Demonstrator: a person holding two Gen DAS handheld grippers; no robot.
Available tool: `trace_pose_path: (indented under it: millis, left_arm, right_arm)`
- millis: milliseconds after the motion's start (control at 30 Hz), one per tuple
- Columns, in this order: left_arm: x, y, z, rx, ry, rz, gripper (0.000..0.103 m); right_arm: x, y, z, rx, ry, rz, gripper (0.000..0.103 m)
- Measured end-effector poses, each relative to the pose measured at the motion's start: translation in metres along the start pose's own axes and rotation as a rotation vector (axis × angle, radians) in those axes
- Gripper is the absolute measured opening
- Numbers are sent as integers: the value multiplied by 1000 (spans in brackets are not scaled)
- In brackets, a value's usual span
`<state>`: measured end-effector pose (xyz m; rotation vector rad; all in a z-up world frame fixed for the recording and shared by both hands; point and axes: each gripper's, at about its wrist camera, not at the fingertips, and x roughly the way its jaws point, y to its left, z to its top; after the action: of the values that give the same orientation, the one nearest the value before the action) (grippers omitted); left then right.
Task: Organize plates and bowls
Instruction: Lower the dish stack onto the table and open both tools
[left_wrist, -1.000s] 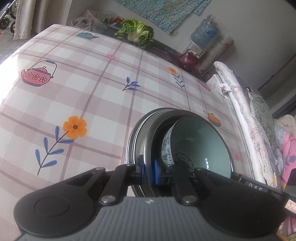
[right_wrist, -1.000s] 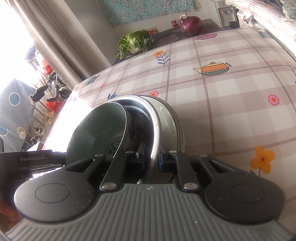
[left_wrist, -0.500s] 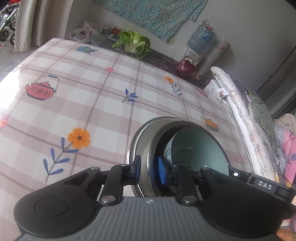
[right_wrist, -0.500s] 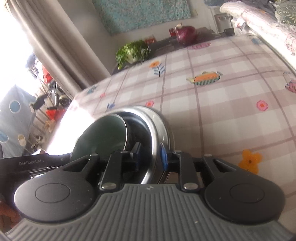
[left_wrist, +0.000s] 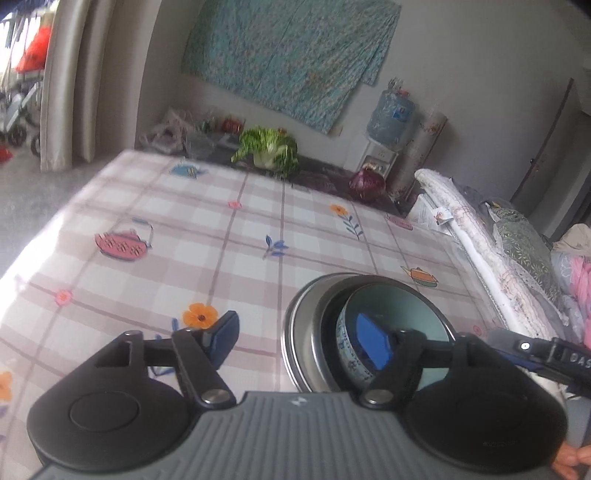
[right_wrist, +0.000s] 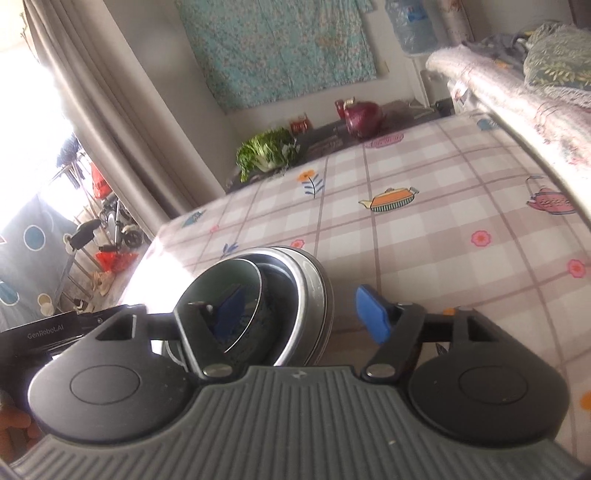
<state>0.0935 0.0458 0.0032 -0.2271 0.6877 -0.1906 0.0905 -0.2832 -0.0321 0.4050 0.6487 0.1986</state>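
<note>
Bowl (left_wrist: 395, 306) nested in steel dish (left_wrist: 295, 332), two gripper units opening.

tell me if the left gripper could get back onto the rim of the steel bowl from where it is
Probably yes. The left gripper has its jaws opening with nothing pressed between them, and the steel bowl sits just ahead on the tablecloth. Only the green bowl nested inside crowds the rim.

Both wrist cameras look downward along their fingers from close above the surface (left_wrist: 236, 236), from opposite sides of the stacked bowls (left_wrist: 369, 325), sharing them, the cabbage (right_wrist: 267, 151) and wall cloth (left_wrist: 291, 55).
</note>
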Motion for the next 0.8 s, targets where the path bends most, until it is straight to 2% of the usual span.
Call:
trace_pose_path:
  millis: [33,100,200,267,333,467,533,567,667,800]
  left_arm:
    - [-6,-2,-3,26,-29,22,82]
    - [-12,-6,-12,87,-84,99,84]
    - [-11,-15,-31,175,-134,313,84]
    - [-12,-19,-45,206,-134,386,84]
    - [-18,-22,-57,210,-124,368,85]
    - [-31,-31,-77,170,-52,259,94]
    - [-38,-35,-86,159,-35,226,98]
    - [-41,-37,-89,162,-28,216,99]
    - [-51,-47,-94,186,-19,209,101]
    - [-64,-62,-93,225,-38,250,103]
  right_arm:
    - [-6,2,-3,-12,-9,-6,75]
    - [-15,7,-11,-44,-21,-22,79]
    - [-27,15,-26,-93,-34,-55,81]
    - [-33,20,-37,-135,-43,-87,83]
    - [-38,26,-49,-180,-45,-116,89]
    - [-51,36,-71,-232,-42,-142,93]
    - [-58,40,-79,-243,-49,-151,102]
    - [-62,43,-84,-247,-57,-155,102]
    - [-74,50,-92,-265,-62,-163,102]
    - [-85,57,-95,-278,-62,-177,102]
